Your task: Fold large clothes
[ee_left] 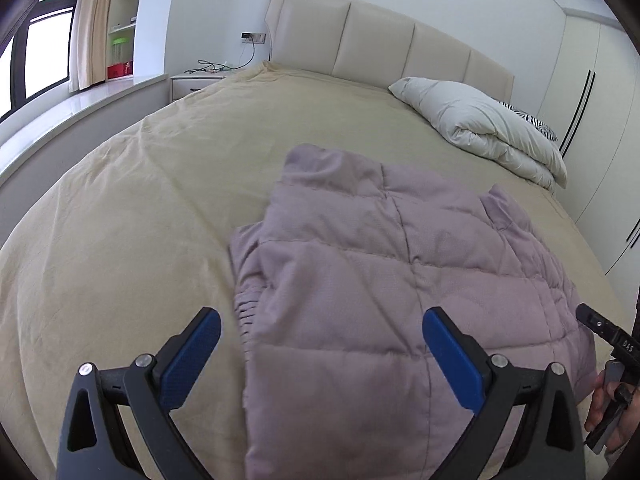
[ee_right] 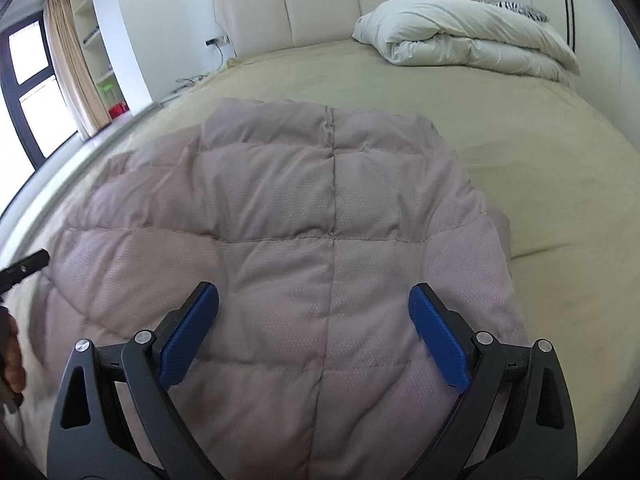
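A mauve quilted puffer jacket (ee_left: pixel 380 280) lies flat on the beige bed (ee_left: pixel 140 200), collar toward the headboard. It also shows in the right wrist view (ee_right: pixel 300 220), filling the middle. My left gripper (ee_left: pixel 322 328) is open and empty, hovering above the jacket's near left edge. My right gripper (ee_right: pixel 314 304) is open and empty, above the jacket's near middle. Part of the right gripper (ee_left: pixel 600 326) shows at the right edge of the left wrist view. Part of the left gripper (ee_right: pixel 24 266) shows at the left edge of the right wrist view.
A white folded duvet (ee_left: pixel 488 128) with a zebra-print pillow (ee_left: pixel 536 122) lies at the bed's far right, by the padded headboard (ee_left: pixel 380 40). A nightstand (ee_left: pixel 196 78) with cables stands at the far left. A window ledge (ee_left: pixel 60 112) runs along the left; wardrobes (ee_left: pixel 592 120) stand on the right.
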Motion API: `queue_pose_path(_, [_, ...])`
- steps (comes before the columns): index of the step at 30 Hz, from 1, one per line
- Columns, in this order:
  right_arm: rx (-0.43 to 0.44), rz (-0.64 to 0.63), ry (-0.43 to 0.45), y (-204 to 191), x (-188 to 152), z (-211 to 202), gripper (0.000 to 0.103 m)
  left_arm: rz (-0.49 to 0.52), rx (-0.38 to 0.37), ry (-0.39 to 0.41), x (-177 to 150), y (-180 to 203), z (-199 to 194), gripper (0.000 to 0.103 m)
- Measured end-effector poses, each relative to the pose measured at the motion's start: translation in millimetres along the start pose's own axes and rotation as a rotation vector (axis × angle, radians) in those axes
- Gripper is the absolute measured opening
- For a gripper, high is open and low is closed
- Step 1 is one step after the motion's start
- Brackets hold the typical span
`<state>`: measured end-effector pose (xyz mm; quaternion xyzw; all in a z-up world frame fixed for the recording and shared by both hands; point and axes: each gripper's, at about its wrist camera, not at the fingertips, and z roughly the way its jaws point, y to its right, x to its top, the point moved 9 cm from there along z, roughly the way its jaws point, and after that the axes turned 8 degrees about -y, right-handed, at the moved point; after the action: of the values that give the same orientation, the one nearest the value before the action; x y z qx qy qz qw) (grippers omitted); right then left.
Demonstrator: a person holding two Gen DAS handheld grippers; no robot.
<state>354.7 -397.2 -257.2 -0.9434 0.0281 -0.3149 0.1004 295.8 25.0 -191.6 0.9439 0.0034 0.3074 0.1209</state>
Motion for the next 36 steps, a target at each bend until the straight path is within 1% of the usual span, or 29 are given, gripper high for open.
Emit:
queue_pose_path(1, [0.062, 0.022, 0.02, -0.5, 0.8, -11.7, 0.098, -0.018, -0.021, -0.017, -1.6, -8.5, -2.4, 0.103])
queue_pose_path(2, [0.105, 0.04, 0.039, 1.2, 1.5, -23.0, 0.099, -0.039, -0.038, -0.038, -3.6, -16.5, -3.3, 0.103])
queue_pose_path(3, [0.124, 0.052, 0.055, 6.6, 3.1, -33.2, 0.099, -0.064, -0.056, -0.057, -5.3, -25.0, -3.6, 0.103])
queue_pose_path(5, [0.126, 0.082, 0.065, 24.4, 5.5, -47.6, 0.1, -0.116, -0.063, -0.076, -8.8, -42.3, -7.3, 0.103])
queue_pose_path(7, [0.092, 0.138, 0.045, 51.0, 5.7, -55.0, 0.101, -0.129, -0.064, -0.056, -9.9, -50.0, -15.5, 0.103])
queue_pose_path(8, [0.071, 0.162, 0.038, 63.6, 4.9, -58.4, 0.101, -0.128, -0.062, -0.048, -8.8, -50.8, -18.4, 0.103])
queue_pose_path(10, [0.059, 0.183, 0.042, 81.5, 1.2, -65.1, 0.1, -0.113, -0.075, -0.021, -5.8, -44.5, -25.2, 0.103])
queue_pose_path(13, [0.047, 0.194, 0.035, 95.4, -6.8, -67.2, 0.101, -0.058, -0.082, -0.04, -3.6, -28.3, -18.5, 0.103])
queue_pose_path(16, [0.069, 0.225, 0.013, 107.1, -15.5, -56.5, 0.1, -0.061, -0.134, -0.089, -7.3, -24.9, 1.0, 0.103])
queue_pose_path(18, [0.125, 0.264, 0.006, 112.7, -18.0, -49.4, 0.101, -0.079, -0.177, -0.128, -12.7, -27.7, 14.5, 0.103])
queue_pose_path(20, [0.165, 0.304, -0.019, 118.9, -19.7, -39.4, 0.101, -0.12, -0.217, -0.164, -18.9, -34.0, 25.4, 0.103])
queue_pose_path(22, [0.212, 0.326, -0.053, 122.7, -22.3, -28.5, 0.101, -0.162, -0.262, -0.184, -22.1, -41.5, 32.5, 0.103])
queue_pose_path(24, [0.25, 0.335, -0.099, 125.0, -23.2, -16.1, 0.101, -0.213, -0.329, -0.207, -24.0, -47.7, 39.3, 0.103])
queue_pose_path(26, [0.318, 0.345, -0.149, 122.9, -23.4, -2.2, 0.101, -0.263, -0.396, -0.236, -24.0, -51.4, 48.4, 0.102])
queue_pose_path(27, [0.351, 0.351, -0.176, 120.6, -23.9, 6.0, 0.101, -0.277, -0.41, -0.241, -22.0, -53.0, 52.5, 0.102])
queue_pose_path(28, [0.373, 0.348, -0.198, 117.5, -24.4, 13.6, 0.101, -0.288, -0.416, -0.244, -19.0, -54.6, 56.2, 0.1])
queue_pose_path(30, [0.388, 0.319, -0.217, 112.1, -22.3, 26.1, 0.102, -0.301, -0.445, -0.254, -11.3, -52.9, 62.7, 0.094])
queue_pose_path(31, [0.405, 0.313, -0.216, 109.9, -19.8, 29.5, 0.102, -0.304, -0.476, -0.272, -7.9, -49.2, 67.4, 0.08])
queue_pose_path(32, [0.435, 0.312, -0.217, 106.5, -16.6, 32.4, 0.102, -0.318, -0.516, -0.303, -6.3, -44.9, 73.9, 0.074])
queue_pose_path(33, [0.465, 0.307, -0.225, 102.6, -13.8, 35.1, 0.102, -0.336, -0.54, -0.33, -5.1, -42.2, 81.2, 0.074])
queue_pose_path(34, [0.495, 0.296, -0.239, 97.9, -12.0, 37.6, 0.102, -0.337, -0.547, -0.344, -3.2, -40.1, 87.2, 0.074])
queue_pose_path(36, [0.518, 0.271, -0.29, 91.3, -10.8, 48.2, 0.102, -0.334, -0.569, -0.368, -0.9, -35.2, 95.8, 0.074])
